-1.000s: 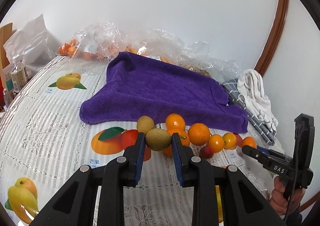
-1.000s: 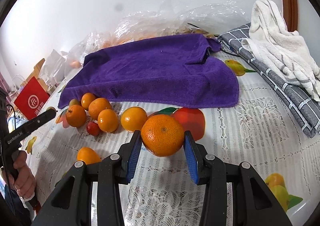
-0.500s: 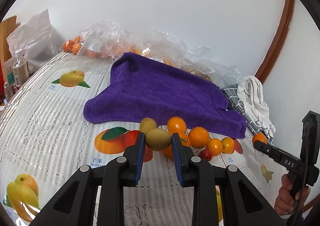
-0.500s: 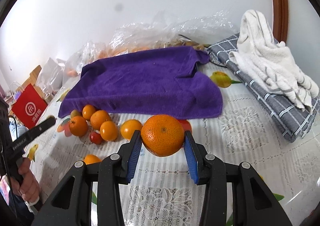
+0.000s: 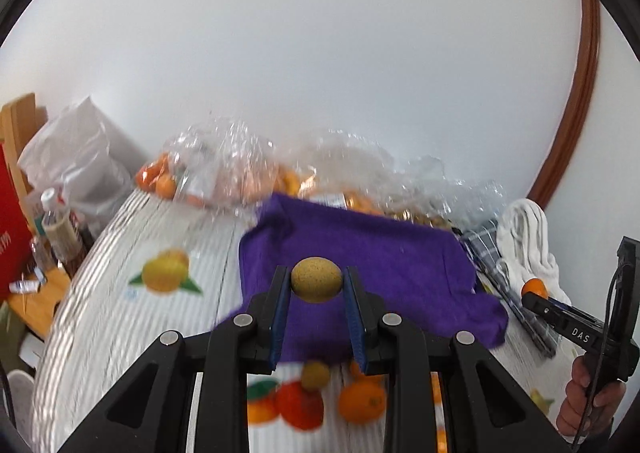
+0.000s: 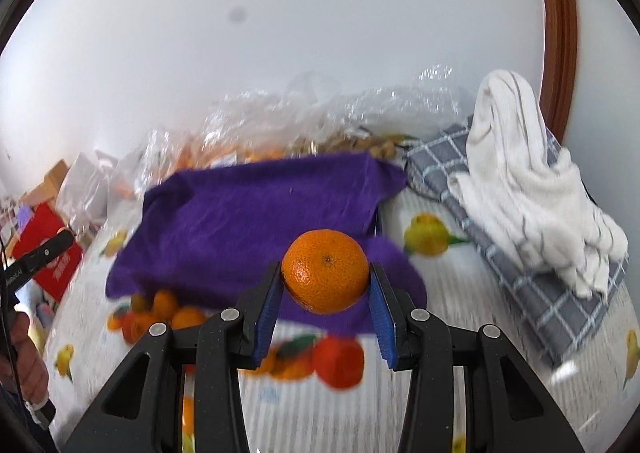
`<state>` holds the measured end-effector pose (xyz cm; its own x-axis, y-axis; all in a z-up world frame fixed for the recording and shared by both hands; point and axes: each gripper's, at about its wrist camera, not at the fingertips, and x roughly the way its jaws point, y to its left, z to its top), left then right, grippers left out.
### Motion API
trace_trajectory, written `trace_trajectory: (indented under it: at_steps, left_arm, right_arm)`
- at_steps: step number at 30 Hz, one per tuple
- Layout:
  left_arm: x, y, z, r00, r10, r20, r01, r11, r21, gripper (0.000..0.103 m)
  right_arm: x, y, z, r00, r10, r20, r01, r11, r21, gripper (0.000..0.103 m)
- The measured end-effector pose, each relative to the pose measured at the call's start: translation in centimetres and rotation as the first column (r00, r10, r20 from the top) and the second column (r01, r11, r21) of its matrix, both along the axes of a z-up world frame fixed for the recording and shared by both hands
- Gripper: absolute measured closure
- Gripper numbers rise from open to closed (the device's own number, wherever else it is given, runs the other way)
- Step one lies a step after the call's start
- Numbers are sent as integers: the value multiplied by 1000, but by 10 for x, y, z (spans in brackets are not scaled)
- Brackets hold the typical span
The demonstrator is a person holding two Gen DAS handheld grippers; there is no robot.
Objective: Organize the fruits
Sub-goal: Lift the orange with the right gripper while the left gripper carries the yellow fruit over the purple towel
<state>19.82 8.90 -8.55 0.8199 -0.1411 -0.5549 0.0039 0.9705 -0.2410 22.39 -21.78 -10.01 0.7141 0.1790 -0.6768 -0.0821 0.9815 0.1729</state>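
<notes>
Far left of the left wrist view there's a white bag (image 5: 76, 157) and some bottles (image 5: 60, 229), then the fruit-print tabletop (image 5: 132, 245). Dead center, the left gripper (image 5: 316, 285) has its jaws clamped snug on a brownish-green kiwi (image 5: 316, 279), held up in the air over the purple towel (image 5: 384, 265). Loose fruit (image 5: 360, 401) sits on the tabletop at the bottom of the frame, below the towel's near edge. At the right edge you can see the other tool carrying its orange.

In the right wrist view, the leftover fruits (image 6: 160, 313) are lower left, and the right gripper (image 6: 324, 285) in the middle has its jaws narrow on an orange (image 6: 325, 271), also lifted over the towel. Folded white cloths (image 6: 532, 189) sit on the right.

My guess is both fruits go onto the towel. Round stuff rolls, so I'd lower each one until it's touching the fabric before easing the jaws apart, and set them well apart, kiwi left, orange right.
</notes>
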Motion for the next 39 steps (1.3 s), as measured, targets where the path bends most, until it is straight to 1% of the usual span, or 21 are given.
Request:
trace_trajectory:
  at_steps: [4,7,10,14,17,21,24,32,39]
  left_arm:
    - [31,0,3,1000,15,-19,-15,1000,4,78]
    - [49,0,-3,999,15,-35,-16,1000,-9,78]
    - [62,-4,-15,998,25,-50,-24,1000,20,78]
    - [71,-6,-40,996,19,-82,-15,999,43,78]
    - [74,-3,-58,994,18,-111,-12,998,55,78]
    - [78,5,-69,990,19,-138,-16,1000,20,78]
    - [80,5,-74,988,7,-153,-5,1000,18,78]
    - [83,-9,-85,982,-24,-188,36,998,59,78]
    - [85,-13,-89,976,-41,-212,55,997,60,78]
  right_arm:
    - [31,4,7,1000,-2,20,2,1000,-4,61]
    - [50,7,7,1000,2,26,-2,1000,-6,61]
    - [66,11,0,1000,9,26,-9,1000,-12,61]
    - [80,16,-24,1000,15,-7,-16,999,-36,61]
    - [86,17,-40,999,8,-39,-9,999,-35,61]
    - [88,16,-51,998,7,-55,-10,999,-41,61]
    - [89,14,-57,998,6,-70,-8,999,-34,61]
    - [93,20,-71,993,32,-113,-40,997,-61,61]
    - [95,21,-79,990,39,-135,-49,996,-68,61]
